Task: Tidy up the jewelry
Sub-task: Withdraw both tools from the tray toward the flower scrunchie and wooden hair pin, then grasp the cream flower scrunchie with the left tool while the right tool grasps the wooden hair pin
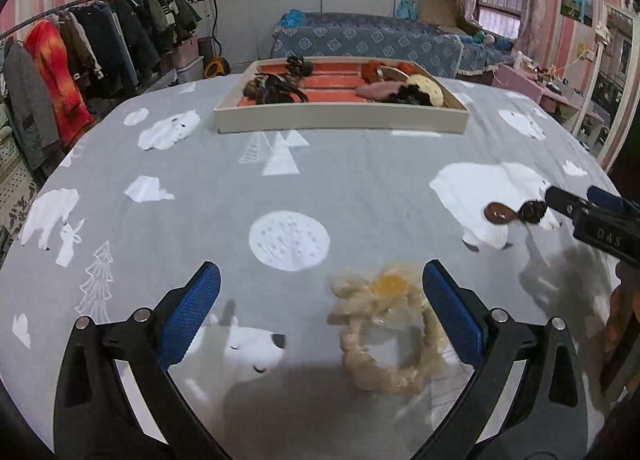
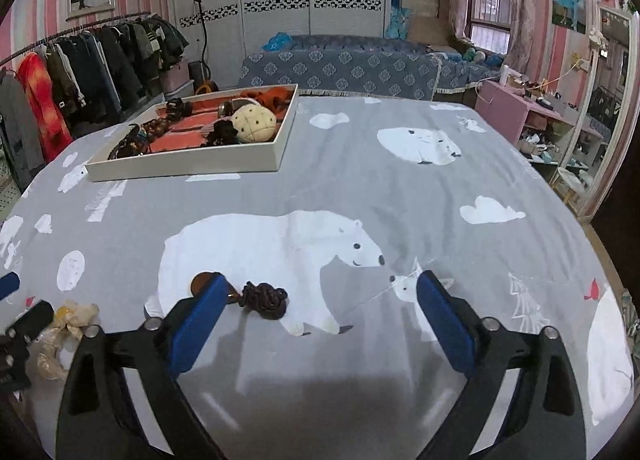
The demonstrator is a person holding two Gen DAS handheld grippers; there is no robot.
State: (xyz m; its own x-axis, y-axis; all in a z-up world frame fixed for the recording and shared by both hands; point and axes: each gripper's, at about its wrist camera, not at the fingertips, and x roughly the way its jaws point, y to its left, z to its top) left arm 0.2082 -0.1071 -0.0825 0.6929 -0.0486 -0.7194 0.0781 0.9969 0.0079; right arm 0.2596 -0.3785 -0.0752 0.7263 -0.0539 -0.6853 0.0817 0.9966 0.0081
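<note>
A cream braided hair loop (image 1: 380, 344) with a yellow bead lies on the grey bear-print cloth. It sits between the fingers of my open left gripper (image 1: 322, 280), close to the right finger, and I cannot tell whether it touches. The same loop (image 2: 60, 324) lies at the left edge of the right wrist view. A brown disc on a dark knotted cord (image 2: 264, 300) lies just inside the left finger of my open right gripper (image 2: 322, 284), with the disc partly hidden behind that finger. In the left wrist view, this piece (image 1: 516, 213) lies at the tips of the right gripper (image 1: 574, 195).
A white tray (image 1: 340, 123) with an orange lining stands at the far side of the cloth and holds several dark and cream accessories; the tray (image 2: 184, 171) is at the far left in the right wrist view. Behind it are a clothes rack (image 1: 80, 59) and a blue sofa (image 1: 360, 39).
</note>
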